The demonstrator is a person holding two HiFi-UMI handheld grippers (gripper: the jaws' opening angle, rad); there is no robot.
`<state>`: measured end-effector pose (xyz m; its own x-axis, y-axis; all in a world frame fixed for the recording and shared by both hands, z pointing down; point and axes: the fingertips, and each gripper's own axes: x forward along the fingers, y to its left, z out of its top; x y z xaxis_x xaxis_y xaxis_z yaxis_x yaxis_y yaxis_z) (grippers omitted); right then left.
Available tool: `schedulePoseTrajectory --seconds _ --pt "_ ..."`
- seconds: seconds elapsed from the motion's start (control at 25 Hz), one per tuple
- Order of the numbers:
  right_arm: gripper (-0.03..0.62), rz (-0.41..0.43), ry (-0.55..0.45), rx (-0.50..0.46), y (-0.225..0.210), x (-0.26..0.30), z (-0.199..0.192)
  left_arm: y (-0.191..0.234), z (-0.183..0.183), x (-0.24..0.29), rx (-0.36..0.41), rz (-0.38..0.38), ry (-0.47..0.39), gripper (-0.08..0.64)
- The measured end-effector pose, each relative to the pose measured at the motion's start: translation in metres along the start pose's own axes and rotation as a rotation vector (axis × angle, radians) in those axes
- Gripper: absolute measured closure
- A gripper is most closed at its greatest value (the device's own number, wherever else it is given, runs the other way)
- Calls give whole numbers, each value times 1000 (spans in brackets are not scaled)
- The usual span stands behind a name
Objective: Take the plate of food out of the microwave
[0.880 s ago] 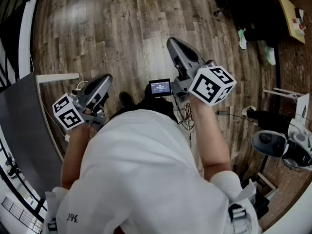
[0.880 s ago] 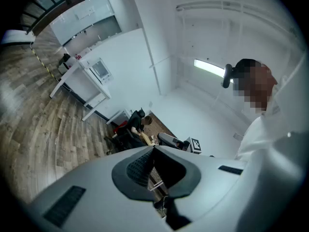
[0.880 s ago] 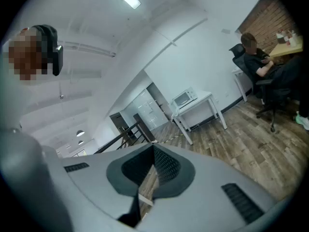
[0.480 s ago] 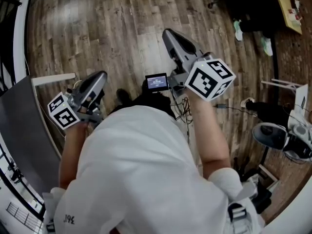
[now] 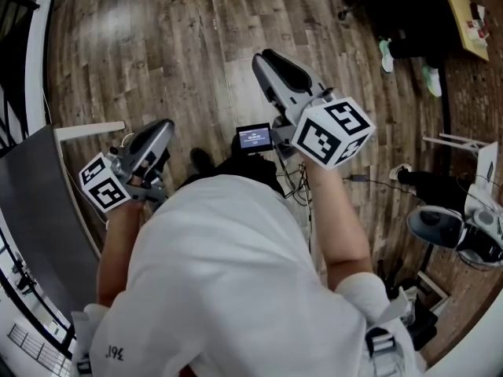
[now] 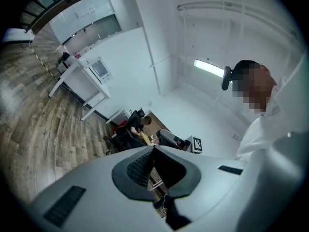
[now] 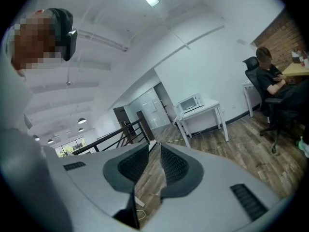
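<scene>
Two empty grippers: left gripper [image 6: 153, 150] fingers together, right gripper [image 7: 155, 148] fingers narrowly apart. Microwave [image 7: 192, 102] on desk [image 7: 213, 105], well apart from both. Plate unseen; presumably stiff, breakable: grip rim, keep level.

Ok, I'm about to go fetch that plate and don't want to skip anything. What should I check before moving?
1. Left gripper empty: ok. Its jaws are together with nothing between them.
2. Right gripper empty: ok. Its jaws are slightly apart and only floor shows in the gap.
3. Microwave in sight: ok. It stands on a white table by the far wall.
4. Microwave within reach: not ok. It is far off across the floor.
5. Microwave door open: cannot tell, too small.
6. Plate inside: cannot tell.
</scene>
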<state>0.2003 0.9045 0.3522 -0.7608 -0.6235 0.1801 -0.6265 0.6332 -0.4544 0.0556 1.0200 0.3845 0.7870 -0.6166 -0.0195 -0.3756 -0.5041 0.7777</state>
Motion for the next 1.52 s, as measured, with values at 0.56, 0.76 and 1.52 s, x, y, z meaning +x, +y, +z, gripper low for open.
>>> schedulePoseTrajectory --seconds 0.56,0.76,1.52 --pt "535 155 49 40 0 -11 -5 -4 -7 26 46 -9 29 554" --pt "535 133 40 161 3 -22 -27 -12 -16 26 -2 -1 8 554" --pt "535 42 -91 344 -69 -73 2 -23 -23 70 -13 39 -22 554"
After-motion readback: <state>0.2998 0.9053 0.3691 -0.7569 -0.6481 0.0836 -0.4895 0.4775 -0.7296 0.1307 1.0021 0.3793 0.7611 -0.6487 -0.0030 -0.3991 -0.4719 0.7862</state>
